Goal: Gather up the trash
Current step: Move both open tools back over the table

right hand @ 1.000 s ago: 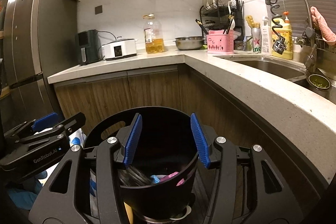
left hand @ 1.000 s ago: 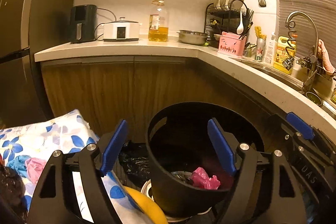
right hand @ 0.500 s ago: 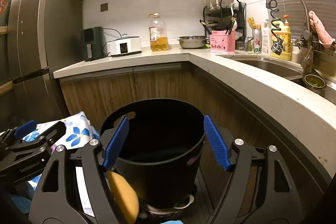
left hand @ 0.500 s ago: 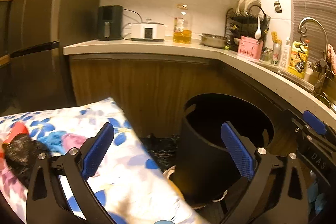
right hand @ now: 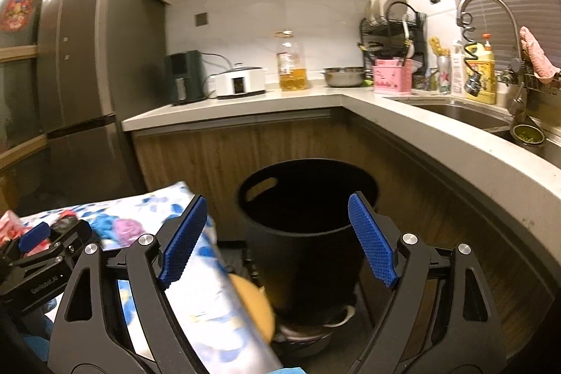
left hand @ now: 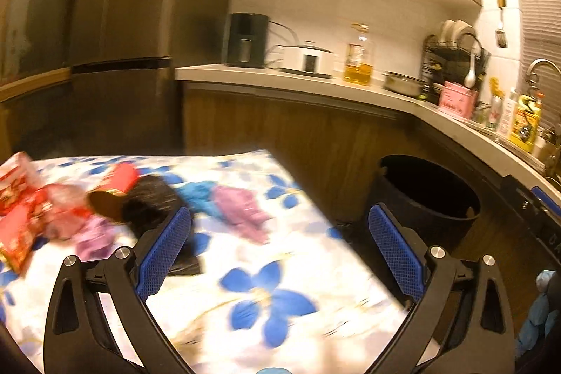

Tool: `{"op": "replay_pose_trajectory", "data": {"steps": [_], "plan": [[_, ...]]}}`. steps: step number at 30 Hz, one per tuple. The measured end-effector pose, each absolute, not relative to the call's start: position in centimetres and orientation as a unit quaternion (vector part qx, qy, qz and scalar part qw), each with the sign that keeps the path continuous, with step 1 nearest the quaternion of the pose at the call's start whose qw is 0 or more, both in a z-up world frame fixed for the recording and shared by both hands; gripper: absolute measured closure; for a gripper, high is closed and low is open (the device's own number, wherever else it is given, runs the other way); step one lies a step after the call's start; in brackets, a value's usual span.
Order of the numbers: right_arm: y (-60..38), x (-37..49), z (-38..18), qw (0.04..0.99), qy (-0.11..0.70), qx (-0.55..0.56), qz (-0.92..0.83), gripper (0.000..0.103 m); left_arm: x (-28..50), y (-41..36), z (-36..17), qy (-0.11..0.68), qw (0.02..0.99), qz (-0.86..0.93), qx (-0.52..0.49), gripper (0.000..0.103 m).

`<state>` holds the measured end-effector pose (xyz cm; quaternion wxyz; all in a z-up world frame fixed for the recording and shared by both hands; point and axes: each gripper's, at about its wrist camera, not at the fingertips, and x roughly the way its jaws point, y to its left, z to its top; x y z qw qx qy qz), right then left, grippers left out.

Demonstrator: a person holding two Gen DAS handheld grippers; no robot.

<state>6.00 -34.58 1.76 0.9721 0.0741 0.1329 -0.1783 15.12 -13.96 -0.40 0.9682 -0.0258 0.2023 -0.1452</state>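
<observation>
While both tools stand empty, the step in hand looks like going for the next piece of litter on the flowered cloth [left hand: 266,300], so the approach matters more than speed. The left tool [left hand: 280,251] has its blue pads spread wide with nothing between them, its jaws having just been opening, and it looks across the cloth where the trash lies: a black crumpled bag [left hand: 150,205] just beside the left pad, a red wrapper [left hand: 121,179] touching it, more red packets [left hand: 17,209] at the far left, and purple [left hand: 242,211] and blue wads [left hand: 198,195] near the middle. The right tool [right hand: 277,240] has also just been opening and holds nothing; it faces the black bin [right hand: 308,223], which stands on the floor against the cabinet, beside the cloth-covered table edge. A good move would be to pick one piece only, the black bag being nearest, and bring the pads down either side of its bulk, not its loose edge, since thin film is likely to slip or tear. Keep the pads off the cloth so it is not pinched and dragged along with the other litter. The view is blurred, so settling the tool before closing should help. Carry the piece over the bin's rim before releasing.
</observation>
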Motion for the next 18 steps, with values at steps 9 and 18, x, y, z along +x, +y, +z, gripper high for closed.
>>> {"op": "replay_pose_trajectory", "data": {"steps": [9,18], "plan": [[-27.2,6.0,0.2,0.981,0.139,0.067,-0.117,0.021,12.9,-6.4,-1.3,0.203,0.976,-0.076,-0.035,0.006],[-21.6,7.3,-0.8,0.984,0.153,0.053,-0.070,0.021,11.1,-0.8,-1.7,0.197,0.979,-0.021,-0.052,0.006]]}}
